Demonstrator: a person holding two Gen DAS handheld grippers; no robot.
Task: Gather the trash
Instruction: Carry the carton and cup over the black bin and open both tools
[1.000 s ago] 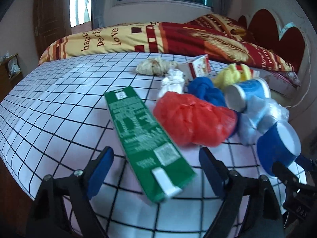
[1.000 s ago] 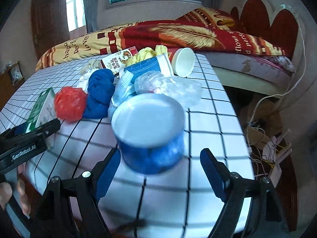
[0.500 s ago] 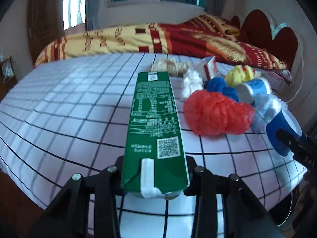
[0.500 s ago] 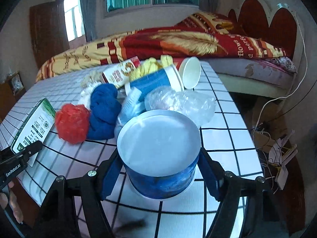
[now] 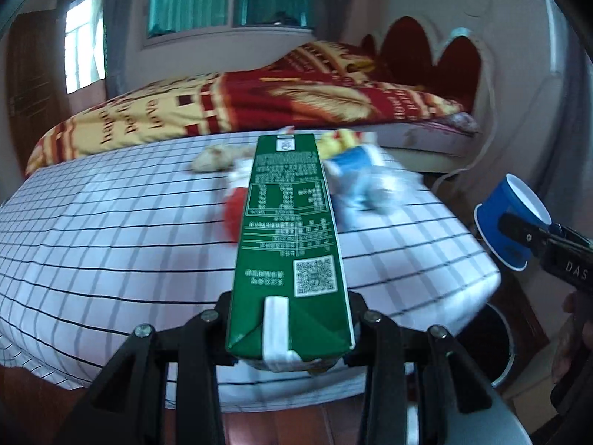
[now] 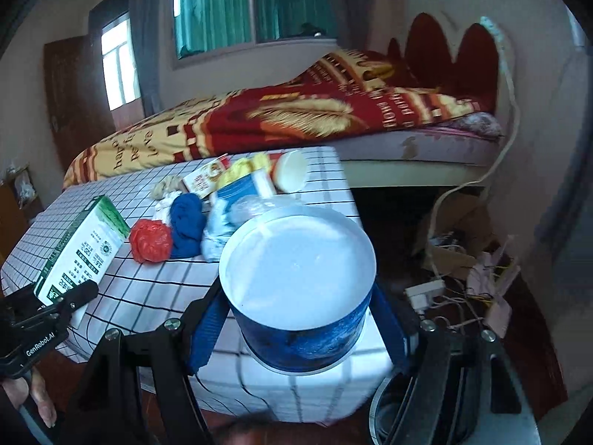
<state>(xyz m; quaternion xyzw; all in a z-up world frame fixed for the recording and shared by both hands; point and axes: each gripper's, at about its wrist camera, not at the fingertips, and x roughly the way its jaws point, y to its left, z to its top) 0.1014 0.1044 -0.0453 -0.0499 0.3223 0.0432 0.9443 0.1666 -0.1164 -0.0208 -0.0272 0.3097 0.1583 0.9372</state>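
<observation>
left tongs [image 5: 289, 337] clamped on carton [image 5: 287, 244], long axis pointing away | right tongs [image 6: 296, 319] clamped on blue cup [image 6: 300, 289] | bin [image 5: 493, 348] below worktop's [image 5: 111, 230] right corner, nearer right tongs

Trash pile [image 6: 207, 215] lies on the table [image 6: 155, 296], bed [image 6: 296, 118] behind.

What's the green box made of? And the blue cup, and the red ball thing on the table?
The green box looks like coated carton: smooth printed faces, folded glued end. The blue cup seems to be paper, with a matte white inside and a thin rolled rim. The red ball thing looks like a crumpled thin plastic bag, wrinkly and slightly shiny, though I can't be sure.
</observation>
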